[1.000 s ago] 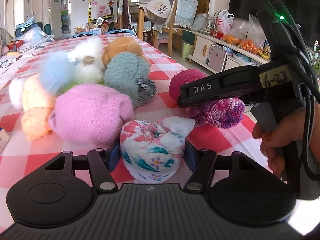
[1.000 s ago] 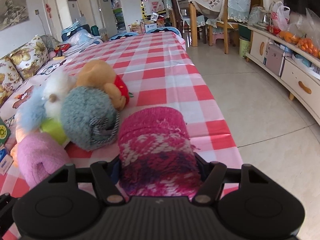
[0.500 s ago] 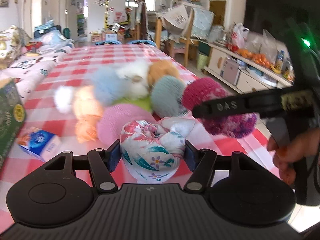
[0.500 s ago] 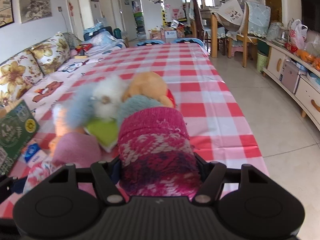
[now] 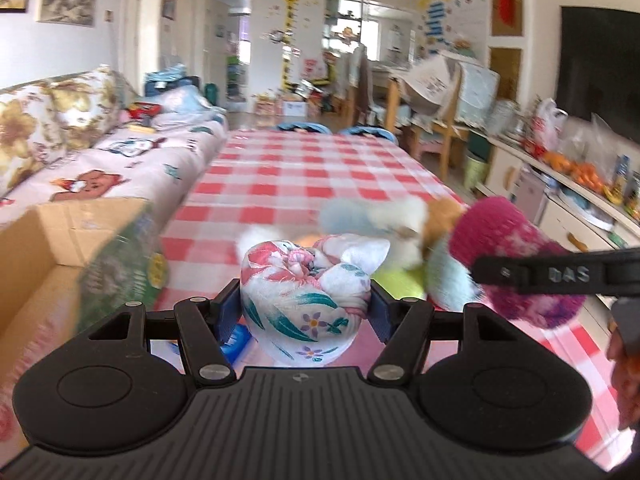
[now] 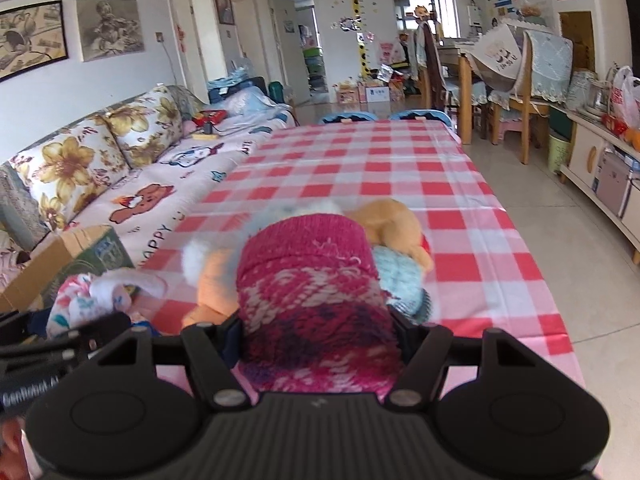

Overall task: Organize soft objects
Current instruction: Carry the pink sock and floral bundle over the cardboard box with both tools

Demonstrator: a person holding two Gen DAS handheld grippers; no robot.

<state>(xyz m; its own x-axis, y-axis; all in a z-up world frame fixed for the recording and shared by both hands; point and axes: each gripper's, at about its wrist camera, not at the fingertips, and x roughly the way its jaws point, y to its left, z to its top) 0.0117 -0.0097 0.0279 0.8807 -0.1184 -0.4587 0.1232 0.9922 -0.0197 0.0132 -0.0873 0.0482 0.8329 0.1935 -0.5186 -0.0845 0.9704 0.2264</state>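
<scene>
My left gripper (image 5: 306, 304) is shut on a floral cloth bundle (image 5: 308, 292) and holds it above the checked table. It also shows in the right wrist view (image 6: 86, 304). My right gripper (image 6: 318, 328) is shut on a magenta knitted roll (image 6: 316, 300), which also shows at the right of the left wrist view (image 5: 516, 256). Behind both lies a pile of soft toys: an orange plush (image 6: 394, 220), a teal knitted ball (image 6: 402, 280), a white and blue fluffy toy (image 5: 376, 216). An open cardboard box (image 5: 44, 256) stands at the left.
The red-checked tablecloth (image 6: 360, 160) stretches away ahead. A sofa with flowered cushions (image 6: 100, 152) runs along the left. A small blue pack (image 5: 236, 340) lies under the left gripper. Chairs and a cabinet stand at the right beyond the table edge.
Both grippers have risen and swung left with their loads. The cardboard box has come into view at the left, and the toy pile now sits lower and further right.
</scene>
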